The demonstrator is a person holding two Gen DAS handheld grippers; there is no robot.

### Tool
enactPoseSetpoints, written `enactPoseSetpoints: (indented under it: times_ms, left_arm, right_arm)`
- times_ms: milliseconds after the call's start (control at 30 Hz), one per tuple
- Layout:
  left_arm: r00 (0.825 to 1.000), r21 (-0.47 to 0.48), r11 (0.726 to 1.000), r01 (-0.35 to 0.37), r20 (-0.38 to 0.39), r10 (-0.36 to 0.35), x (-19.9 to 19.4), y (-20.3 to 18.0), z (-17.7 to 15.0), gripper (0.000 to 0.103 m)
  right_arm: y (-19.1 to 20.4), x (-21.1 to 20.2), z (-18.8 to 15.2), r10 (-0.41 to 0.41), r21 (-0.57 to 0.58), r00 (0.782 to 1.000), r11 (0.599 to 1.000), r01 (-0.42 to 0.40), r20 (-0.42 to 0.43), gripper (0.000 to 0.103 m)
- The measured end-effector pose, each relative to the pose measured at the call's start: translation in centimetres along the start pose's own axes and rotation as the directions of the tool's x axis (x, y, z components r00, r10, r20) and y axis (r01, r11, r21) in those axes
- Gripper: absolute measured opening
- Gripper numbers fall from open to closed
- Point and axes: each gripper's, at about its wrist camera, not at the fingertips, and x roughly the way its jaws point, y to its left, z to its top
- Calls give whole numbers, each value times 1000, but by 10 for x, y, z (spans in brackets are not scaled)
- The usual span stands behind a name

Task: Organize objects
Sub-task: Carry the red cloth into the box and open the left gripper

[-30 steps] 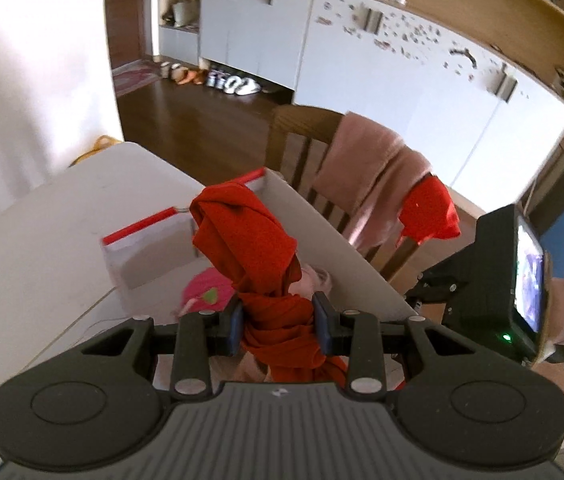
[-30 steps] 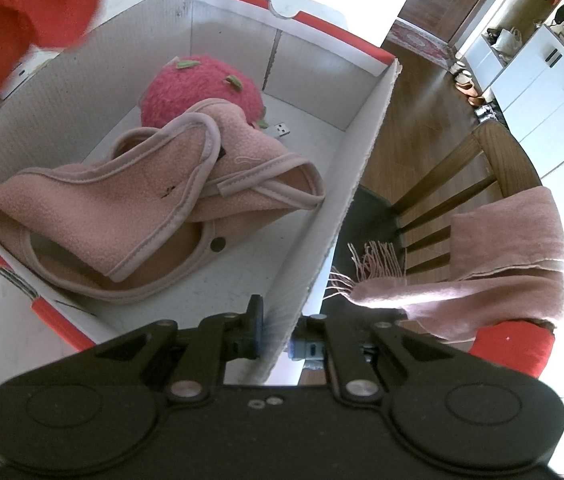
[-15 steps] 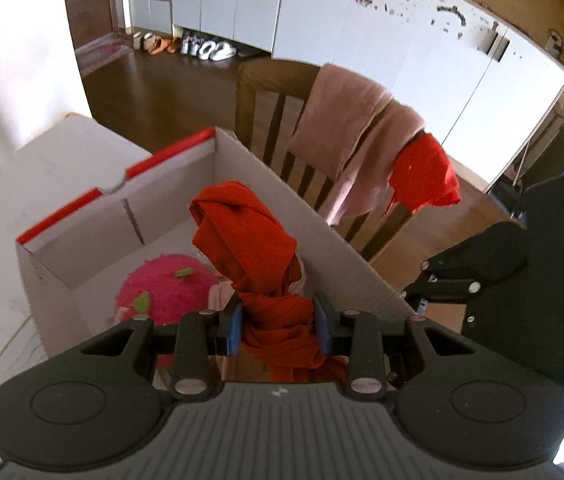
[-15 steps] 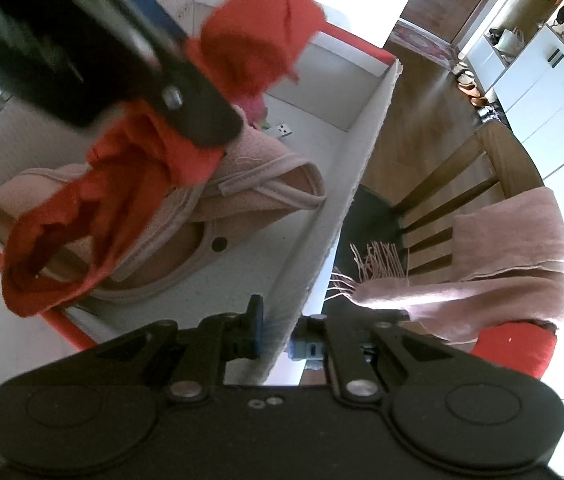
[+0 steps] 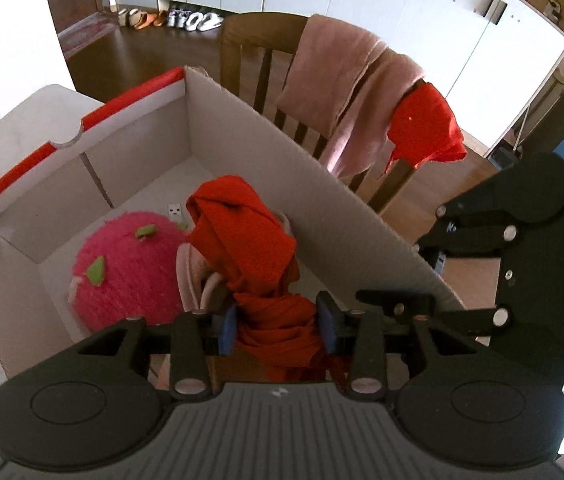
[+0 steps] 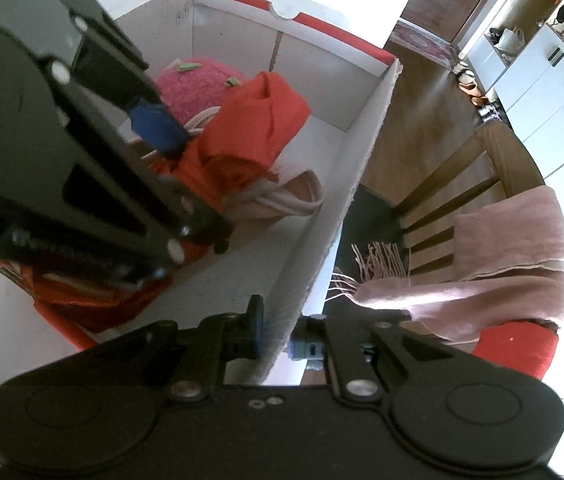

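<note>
Your left hand-held gripper (image 5: 277, 326) has just been easing its jaws apart, and the red cloth (image 5: 249, 240) between them already looks released. It hangs inside the box (image 5: 322, 208), over the pink garment (image 5: 191, 276) and beside the plush (image 5: 121, 276). Your right hand-held gripper (image 6: 277, 338) is clenched on the box's near wall, steadying it. This is the drop-off step, I judge: next, open wider and lift clear so the cloth stays in the box on the surface (image 5: 21, 128).
</note>
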Motion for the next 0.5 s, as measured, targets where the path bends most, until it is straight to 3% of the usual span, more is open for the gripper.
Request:
enactPoseSetpoints:
  times_ms: [200,500]
  left_arm:
    - [1000,-15,1000,27,10,-27,0,1,-8,68]
    - [999,-33,999,20,35,-19,-17,7,-24,70]
  right_arm:
    - [0,1,0,0,-2,1000,1000,0,-2,9]
    - [1,2,0,-6,-1,1000,1000,6,-4,9]
